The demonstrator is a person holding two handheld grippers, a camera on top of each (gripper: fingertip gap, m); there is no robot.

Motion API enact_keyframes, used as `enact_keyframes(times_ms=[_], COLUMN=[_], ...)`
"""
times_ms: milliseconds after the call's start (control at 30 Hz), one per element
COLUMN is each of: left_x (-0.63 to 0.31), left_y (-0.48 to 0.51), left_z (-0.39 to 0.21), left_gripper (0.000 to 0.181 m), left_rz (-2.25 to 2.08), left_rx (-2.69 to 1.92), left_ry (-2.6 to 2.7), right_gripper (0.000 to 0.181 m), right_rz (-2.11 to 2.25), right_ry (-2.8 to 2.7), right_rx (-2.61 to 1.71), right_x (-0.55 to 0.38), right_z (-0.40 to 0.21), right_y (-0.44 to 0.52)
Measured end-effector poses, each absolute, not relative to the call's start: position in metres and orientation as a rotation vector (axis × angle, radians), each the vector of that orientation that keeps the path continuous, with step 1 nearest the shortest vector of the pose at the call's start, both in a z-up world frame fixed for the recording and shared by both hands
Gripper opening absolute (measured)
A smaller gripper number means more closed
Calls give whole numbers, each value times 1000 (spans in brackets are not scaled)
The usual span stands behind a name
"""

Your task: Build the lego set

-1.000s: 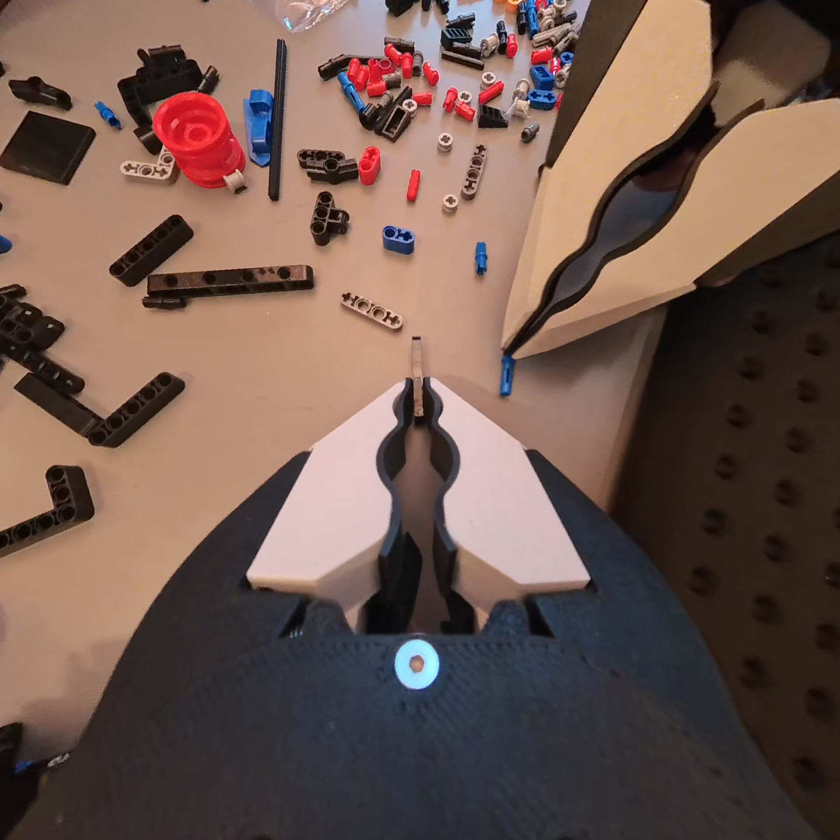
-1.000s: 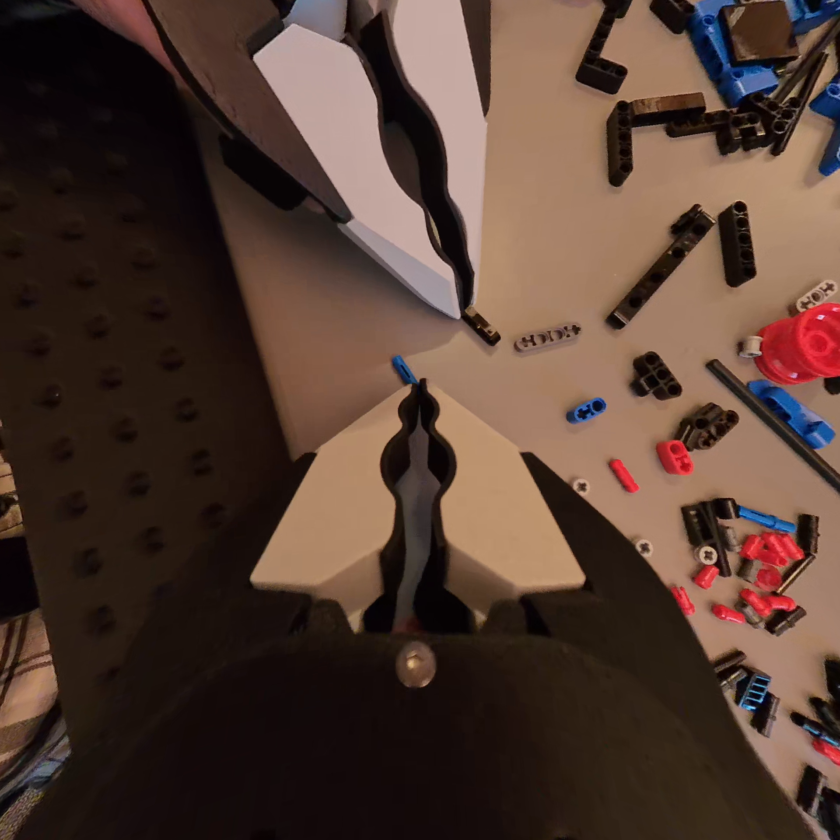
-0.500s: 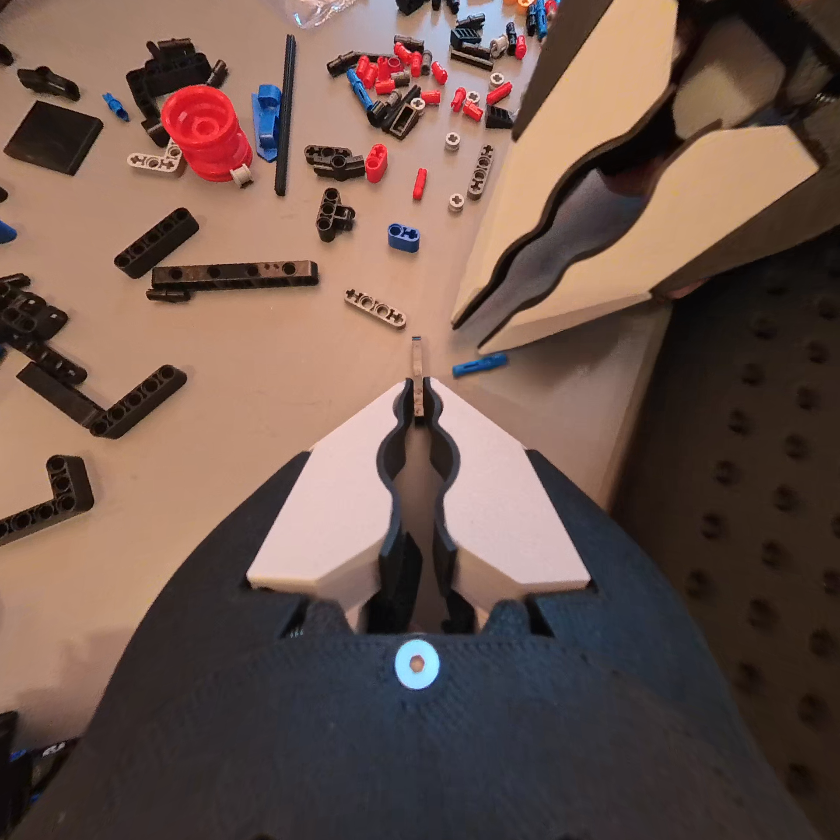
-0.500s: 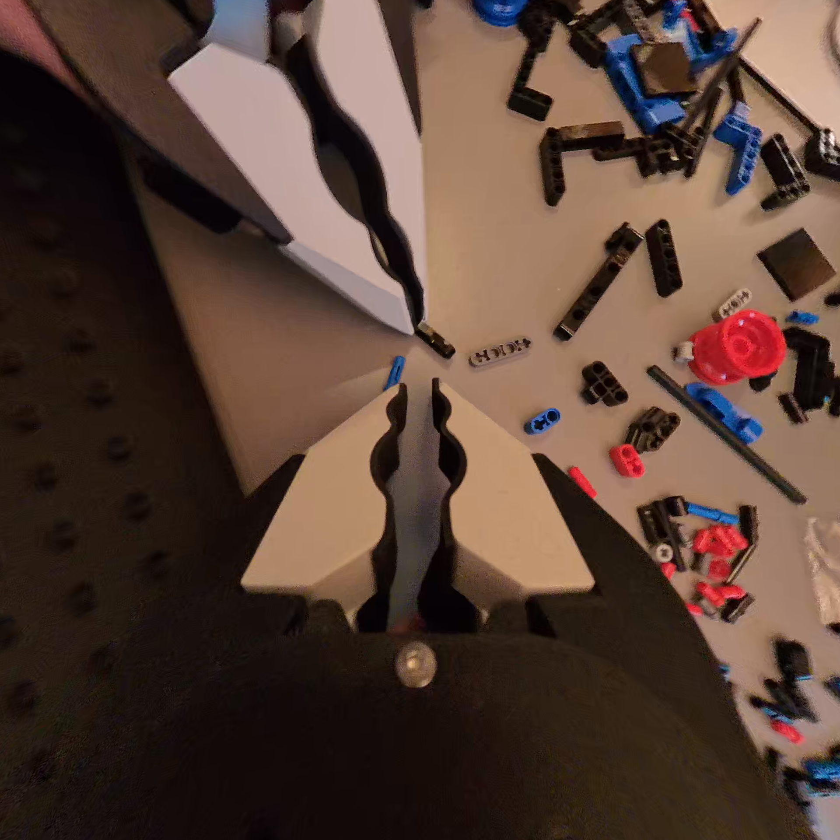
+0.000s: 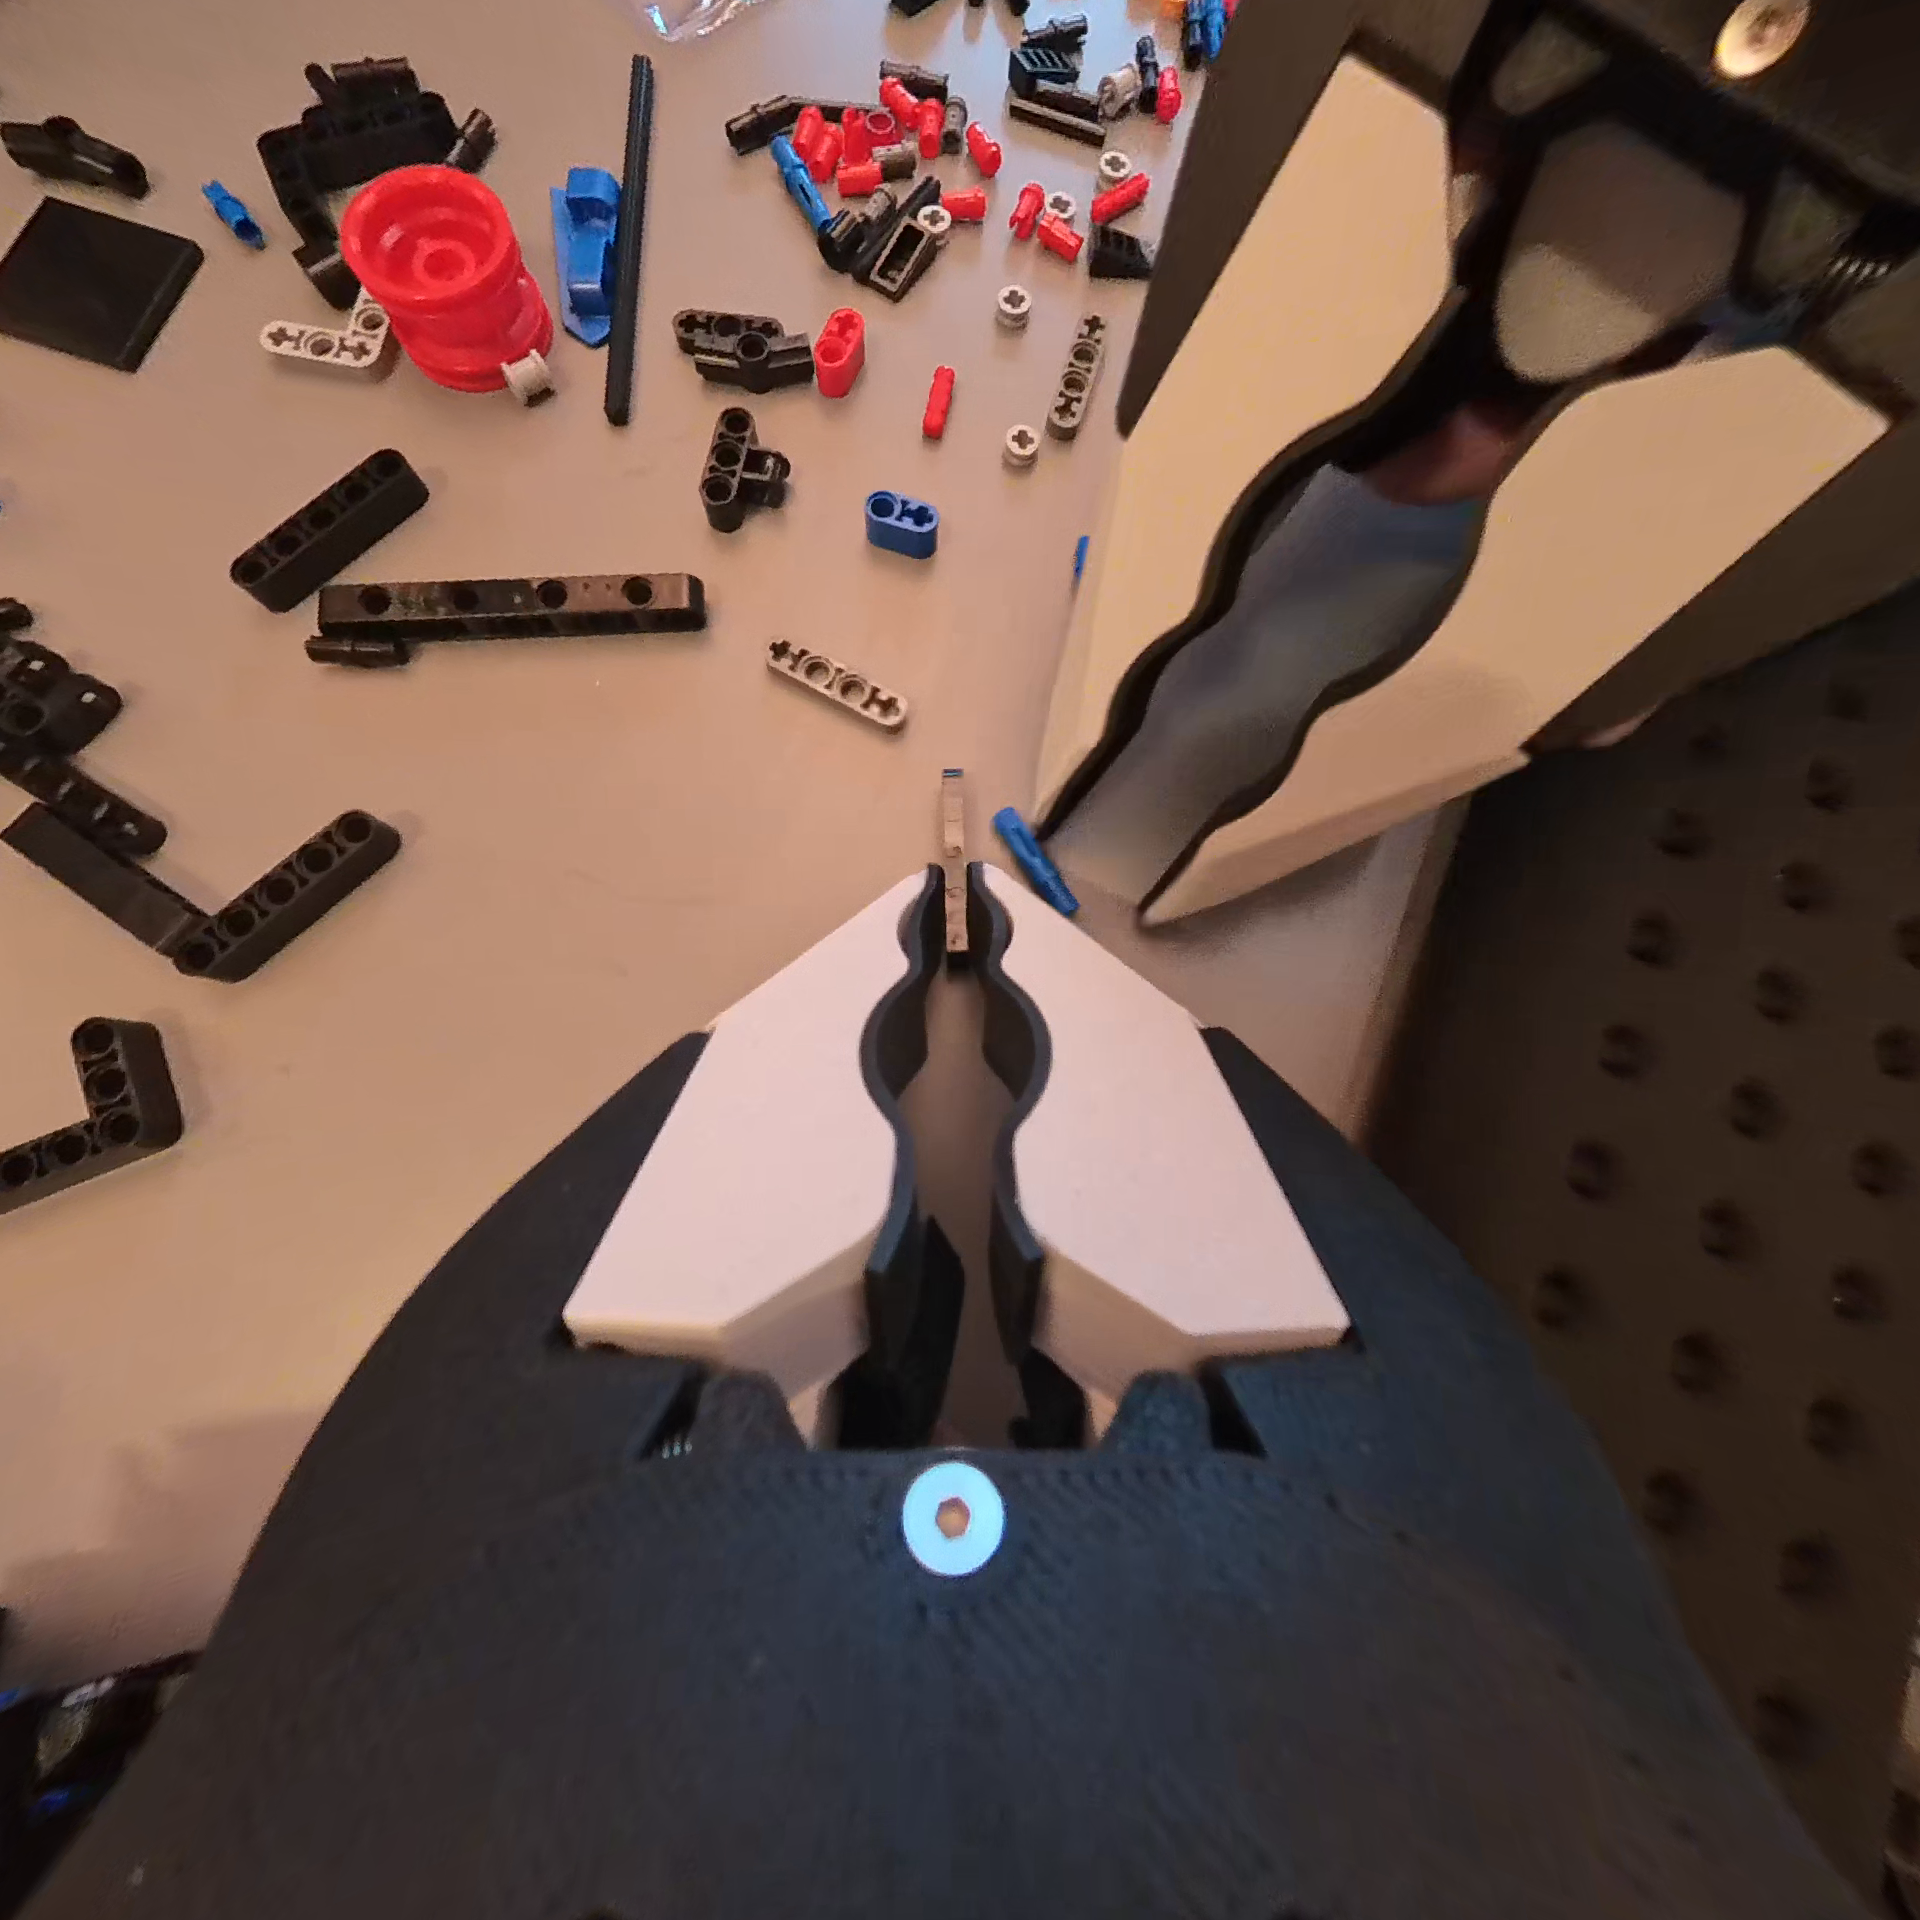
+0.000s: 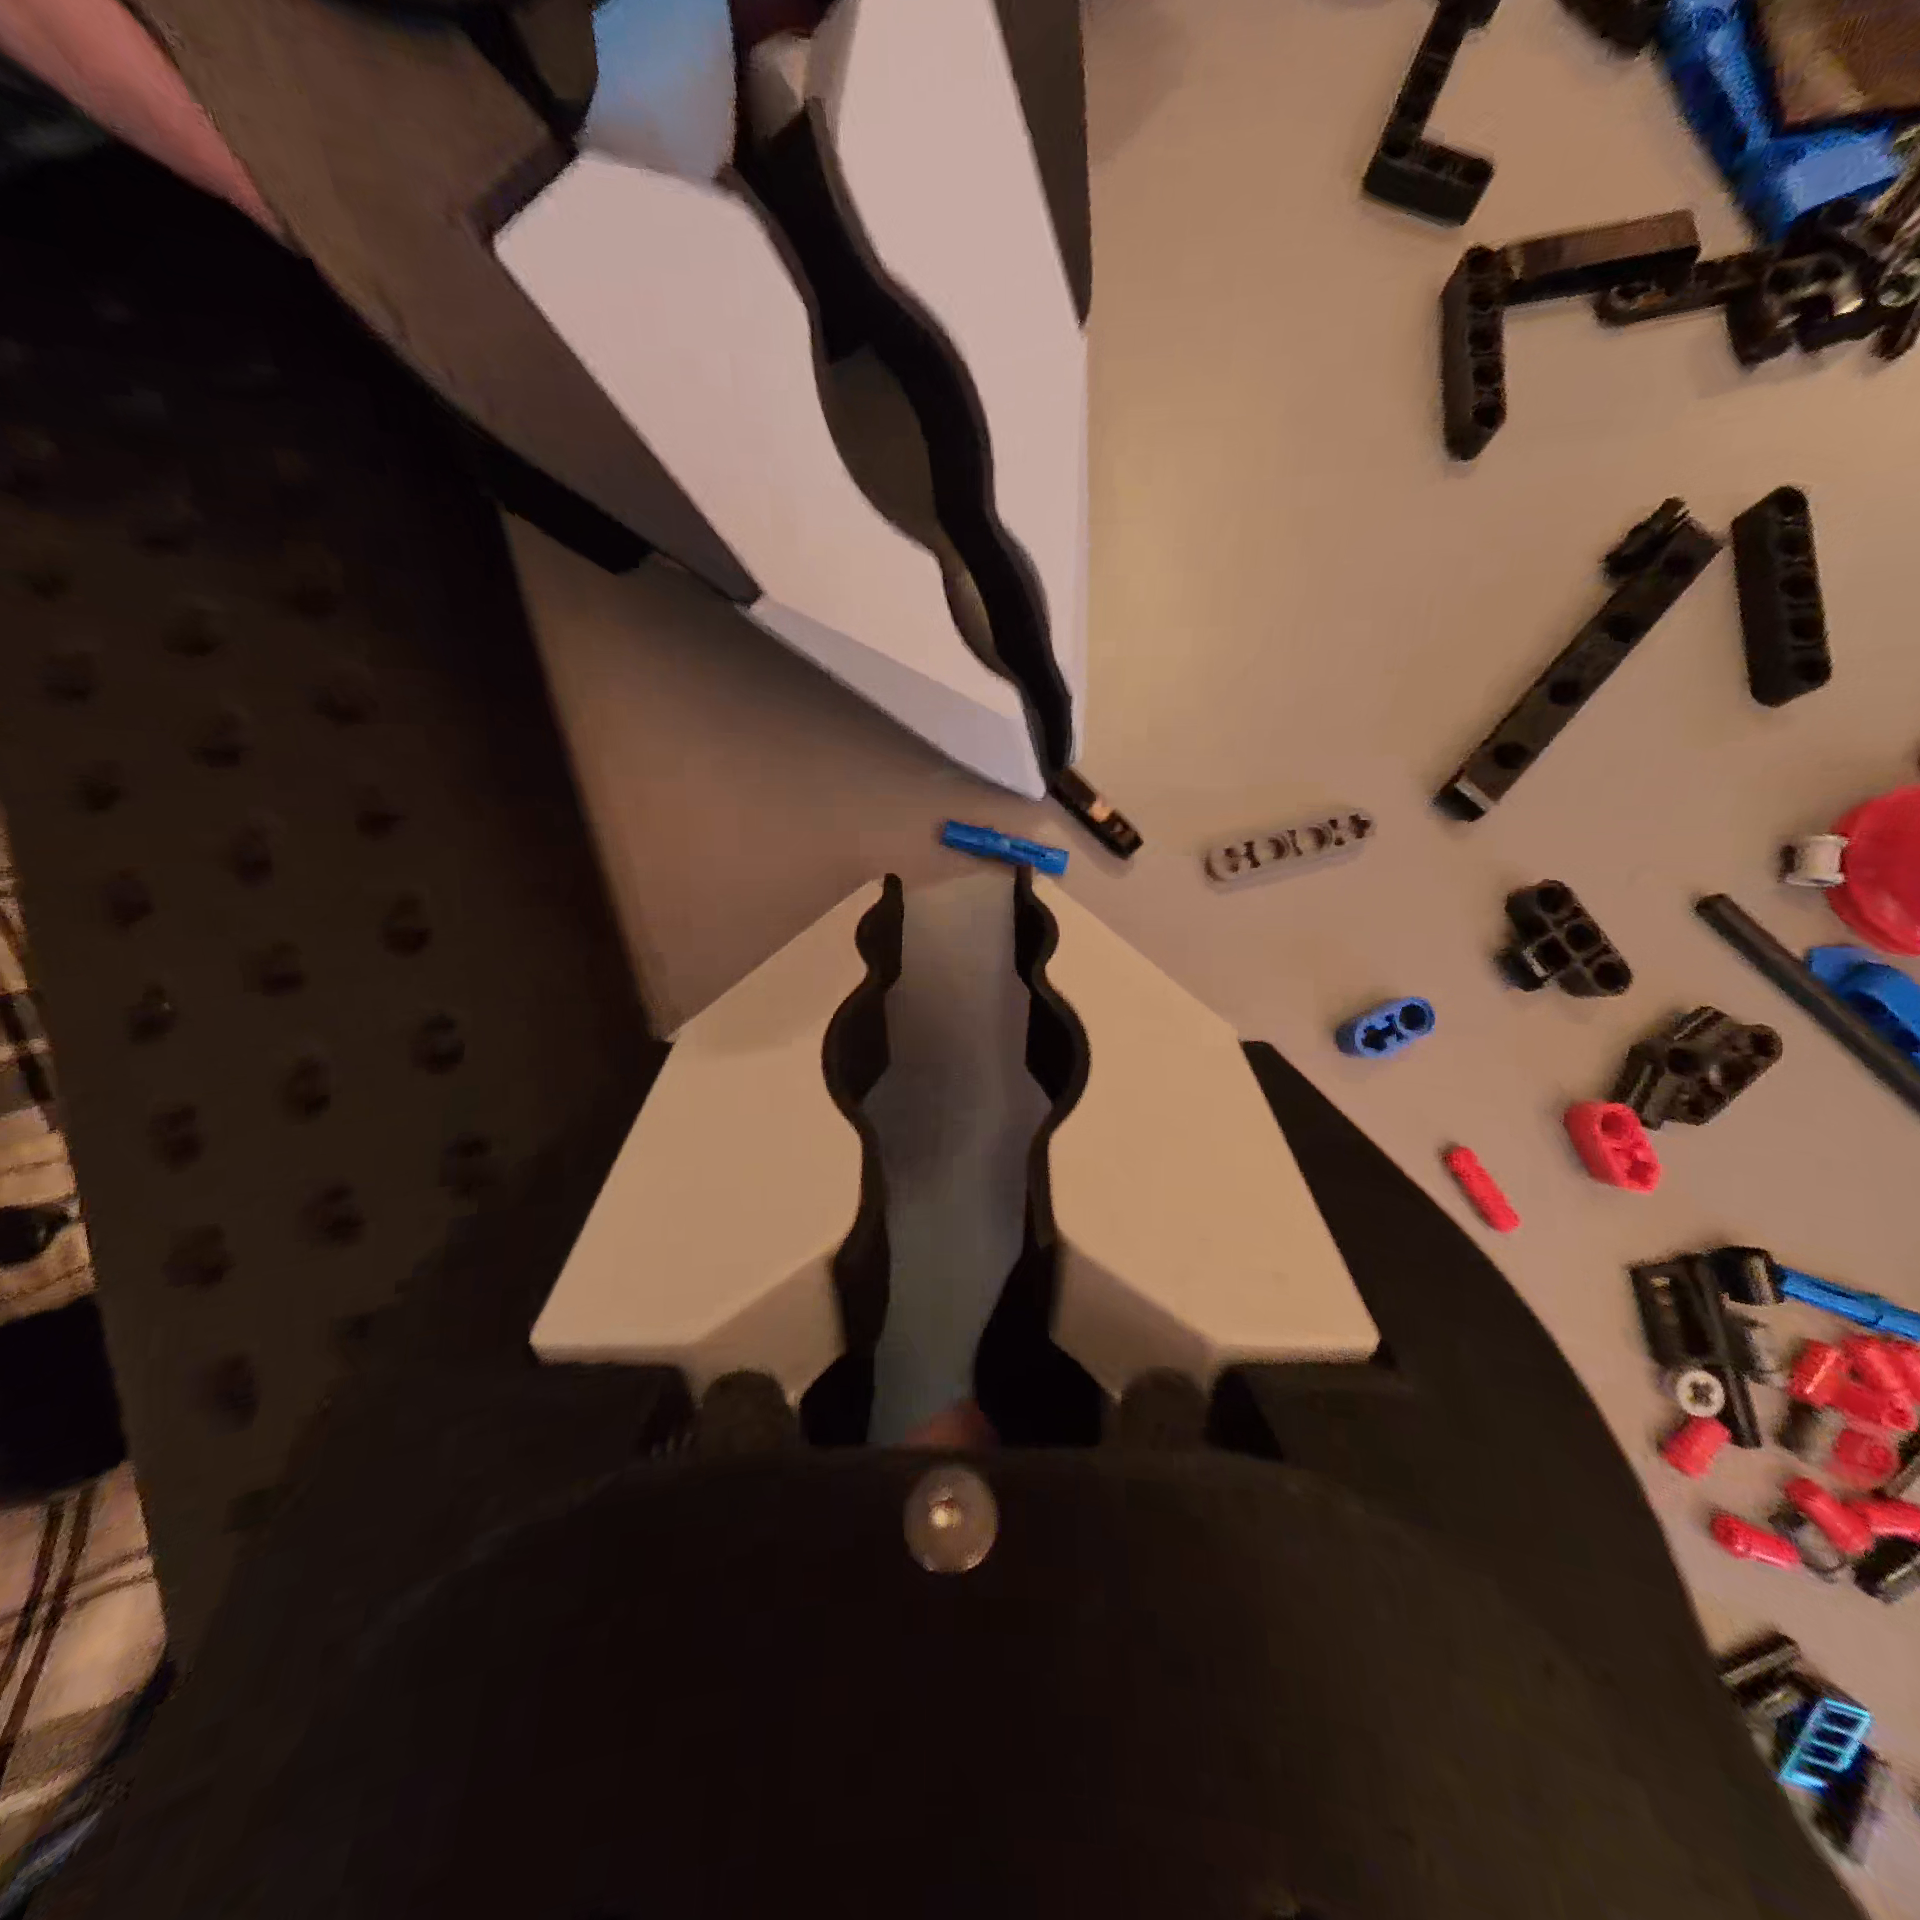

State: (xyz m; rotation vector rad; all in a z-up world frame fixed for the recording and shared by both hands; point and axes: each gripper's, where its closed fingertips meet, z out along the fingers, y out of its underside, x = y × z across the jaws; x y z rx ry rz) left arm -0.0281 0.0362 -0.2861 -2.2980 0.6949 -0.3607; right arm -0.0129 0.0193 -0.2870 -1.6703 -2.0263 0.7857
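Jaws, left gripper [image 5: 954,891]: clenched on a small dark peg [image 5: 952,831], which sticks forward from the tips above the table; unchanged across the last second.

Jaws, right gripper [image 6: 954,881]: parted and empty. A second ago they were pinched nearly closed; they have spread since, and the tips now stand just short of the blue pin [image 6: 1004,844].

Loose stock, left to right in the left wrist view:
- Black L-shaped beams [image 5: 272,900], near left, lying flat.
- Red wheel hub [image 5: 445,276], far left, beside a black square tile [image 5: 91,281].
- Long black beam [image 5: 509,607], mid-left, flat.
- Black rod [image 5: 630,235], far centre.
- Small blue connector [image 5: 902,522] and flat grey link [image 5: 837,686], centre, apart from each other.
- Heap of red and black pins [image 5: 914,166], far centre.
- Blue pin, near right, flat on the table [image 5: 582,997] just beside the held peg; it has turned and shifted over the last second, apparently slipped or let go by the right gripper.

Assessment: no assembled section is visible near the grippers; the build looks to be at an early stage. The right gripper seems to be lining up a fresh grasp on the blue pin, probably to join it to the peg. Risk: the pin is small, lies close to the table edge, and may roll off.
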Motion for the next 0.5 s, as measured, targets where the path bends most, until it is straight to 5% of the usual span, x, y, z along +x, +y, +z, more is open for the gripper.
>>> enact_keyframes(times_ms=[500], left_x=[-27], left_y=[27], left_z=[-285], left_gripper=[2], left_rz=[-364], left_rx=[-2310], left_ry=[649], right_gripper=[13], right_rz=[721], right_ry=[-1884], right_rx=[-1701], right_x=[-22], right_z=[-287], right_y=[25])
